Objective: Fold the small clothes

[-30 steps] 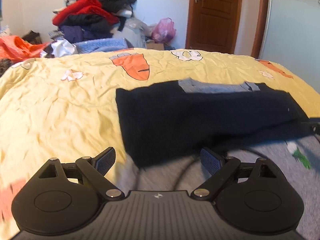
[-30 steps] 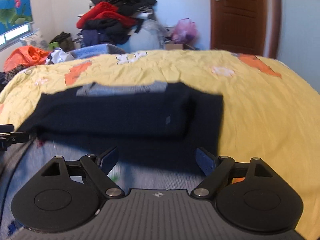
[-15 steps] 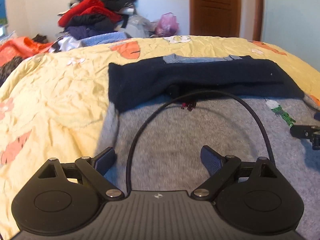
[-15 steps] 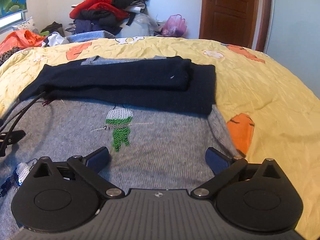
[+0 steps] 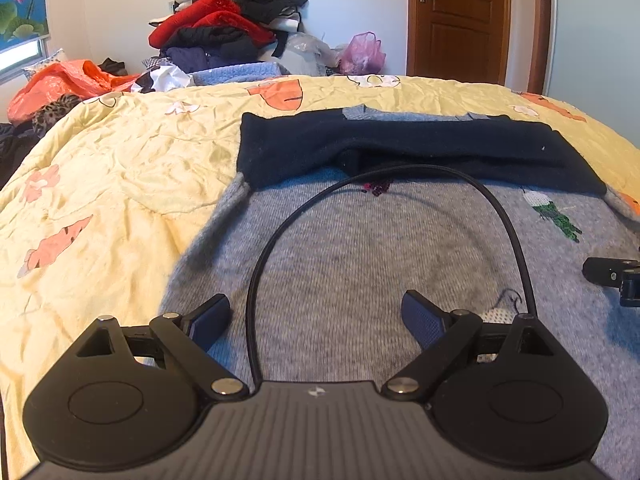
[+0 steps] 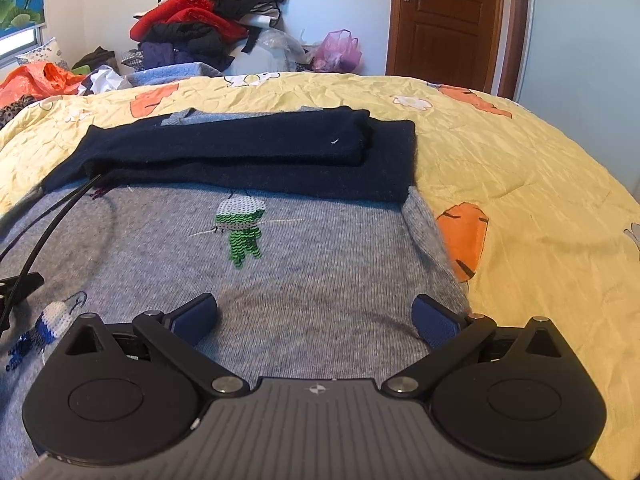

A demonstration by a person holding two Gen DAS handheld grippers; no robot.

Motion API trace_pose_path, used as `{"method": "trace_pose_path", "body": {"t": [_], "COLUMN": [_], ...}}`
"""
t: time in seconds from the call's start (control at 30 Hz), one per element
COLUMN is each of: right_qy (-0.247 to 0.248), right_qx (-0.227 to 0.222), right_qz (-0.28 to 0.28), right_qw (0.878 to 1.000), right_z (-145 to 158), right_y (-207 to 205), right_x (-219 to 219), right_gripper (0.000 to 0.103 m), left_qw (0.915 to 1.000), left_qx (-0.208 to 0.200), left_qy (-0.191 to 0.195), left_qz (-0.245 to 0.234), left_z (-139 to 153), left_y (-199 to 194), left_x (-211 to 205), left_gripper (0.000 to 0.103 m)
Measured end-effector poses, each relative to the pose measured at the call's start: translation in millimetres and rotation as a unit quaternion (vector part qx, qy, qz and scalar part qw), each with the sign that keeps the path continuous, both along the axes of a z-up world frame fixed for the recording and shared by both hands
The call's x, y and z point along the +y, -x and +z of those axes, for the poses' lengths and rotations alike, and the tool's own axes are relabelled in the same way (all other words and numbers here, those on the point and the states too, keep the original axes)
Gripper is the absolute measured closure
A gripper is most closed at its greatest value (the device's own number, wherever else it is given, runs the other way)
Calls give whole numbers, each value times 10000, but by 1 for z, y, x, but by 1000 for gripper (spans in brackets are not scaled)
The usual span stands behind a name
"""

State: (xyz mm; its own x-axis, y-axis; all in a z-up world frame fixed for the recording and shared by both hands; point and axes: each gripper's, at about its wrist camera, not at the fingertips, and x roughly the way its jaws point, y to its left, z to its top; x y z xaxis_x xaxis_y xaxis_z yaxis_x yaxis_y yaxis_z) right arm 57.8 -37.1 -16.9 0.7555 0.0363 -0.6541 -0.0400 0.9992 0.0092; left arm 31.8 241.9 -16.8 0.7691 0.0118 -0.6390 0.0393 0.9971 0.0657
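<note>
Your left gripper (image 5: 316, 314) and your right gripper (image 6: 314, 314) both hung low over the grey sweater (image 6: 328, 280), each with its jaws spread wide and nothing between them. The grey sweater lay flat on the bed (image 5: 120, 184), which was covered with a yellow sheet printed with orange shapes. Its far part was covered by a dark navy garment (image 6: 248, 152), folded into a long band lying straight across it. A small green knitted figure (image 6: 242, 228) showed on the grey knit just below that navy band. A black cable (image 5: 400, 176) arched over the sweater in front of your left gripper, its far end touching the edge of the navy band. Beyond the bed stood a heap of clothes (image 5: 228, 28) against the wall, with a pink plastic bag (image 5: 362, 54) beside it and a brown wooden door (image 5: 460, 20) to the right.
</note>
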Motion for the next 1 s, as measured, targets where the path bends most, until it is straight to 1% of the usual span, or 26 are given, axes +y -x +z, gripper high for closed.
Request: {"method": "trace_pose_path", "body": {"t": [0.2, 0.33, 0.4, 0.43, 0.5, 0.6, 0.7, 0.93, 1.0], "right_qy": [40, 38, 34, 30, 26, 16, 39, 17, 70], "right_qx": [7, 52, 55, 60, 28, -2, -20, -48, -116], "right_qz": [36, -13, -19, -17, 10, 84, 161, 233, 300], "right_qw": [10000, 10000, 10000, 10000, 10000, 10000, 9999, 9997, 9995], "right_z": [0, 1, 1, 1, 1, 1, 1, 2, 3], "right_y": [9, 20, 32, 39, 55, 75, 90, 120, 132], "right_x": [0, 1, 1, 1, 2, 3, 5, 9, 13], "right_gripper": [0, 0, 0, 0, 0, 0, 0, 0, 0], "left_qw": [10000, 10000, 10000, 10000, 9999, 9998, 9997, 9994, 9993], "left_qx": [11, 24, 11, 67, 93, 33, 45, 32, -2], "left_qy": [-25, -60, -49, -35, 58, 7, 56, 113, 88], "left_qz": [1, -25, -14, -44, -80, -183, -248, -339, -360], "left_z": [0, 1, 1, 1, 1, 1, 1, 1, 1], "left_y": [12, 28, 41, 48, 65, 93, 113, 142, 150], "left_x": [0, 1, 3, 4, 7, 8, 10, 15, 16], "left_gripper": [10, 10, 9, 9, 9, 9, 9, 9, 9]}}
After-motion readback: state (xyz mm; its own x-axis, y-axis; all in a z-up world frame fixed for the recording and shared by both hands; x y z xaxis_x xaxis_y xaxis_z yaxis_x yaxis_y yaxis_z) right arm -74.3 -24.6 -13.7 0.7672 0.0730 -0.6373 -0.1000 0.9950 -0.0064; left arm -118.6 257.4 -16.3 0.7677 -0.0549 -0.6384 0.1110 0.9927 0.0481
